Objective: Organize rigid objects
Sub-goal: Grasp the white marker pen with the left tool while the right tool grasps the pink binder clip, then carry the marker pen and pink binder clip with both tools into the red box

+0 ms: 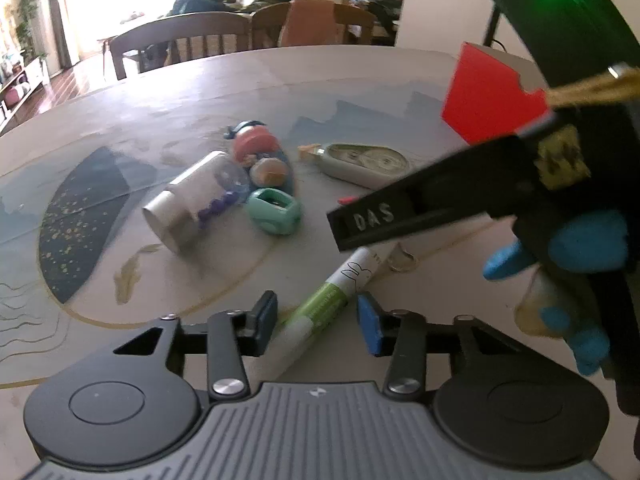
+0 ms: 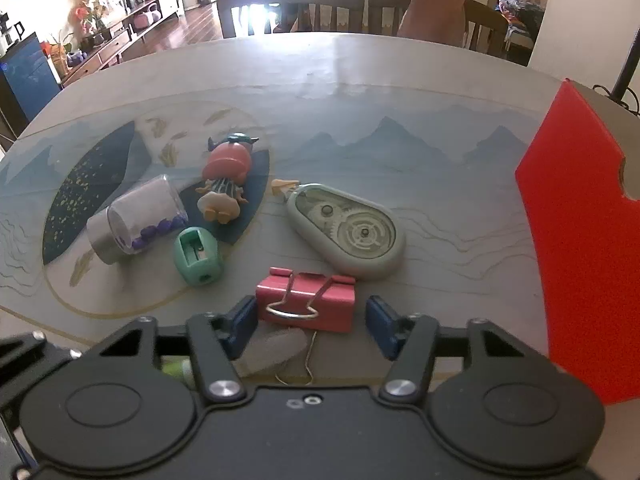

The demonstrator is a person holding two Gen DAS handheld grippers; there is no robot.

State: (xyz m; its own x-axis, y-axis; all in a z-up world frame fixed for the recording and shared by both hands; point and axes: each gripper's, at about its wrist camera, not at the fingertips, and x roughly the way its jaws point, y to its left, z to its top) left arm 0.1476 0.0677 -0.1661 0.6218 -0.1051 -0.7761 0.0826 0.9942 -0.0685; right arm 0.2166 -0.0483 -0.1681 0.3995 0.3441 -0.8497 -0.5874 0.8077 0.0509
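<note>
My left gripper [image 1: 316,322] is open, with a green-and-white marker pen [image 1: 324,308] lying on the table between its fingers. My right gripper [image 2: 310,322] is open, its fingers on either side of a pink binder clip [image 2: 308,300] on the table. The right gripper's body [image 1: 540,184] crosses the left wrist view at the right. Further back lie a clear jar with purple beads [image 2: 136,218], a green pencil sharpener [image 2: 198,256], a pink-haired doll figure [image 2: 226,180] and a grey-green correction tape dispenser [image 2: 348,230].
A red box [image 2: 580,220] stands at the table's right edge; it also shows in the left wrist view [image 1: 488,96]. The table [image 2: 440,80] has a printed mat. Wooden chairs [image 2: 292,8] stand at the far side. A clear pen cap [image 2: 276,346] lies under my right gripper.
</note>
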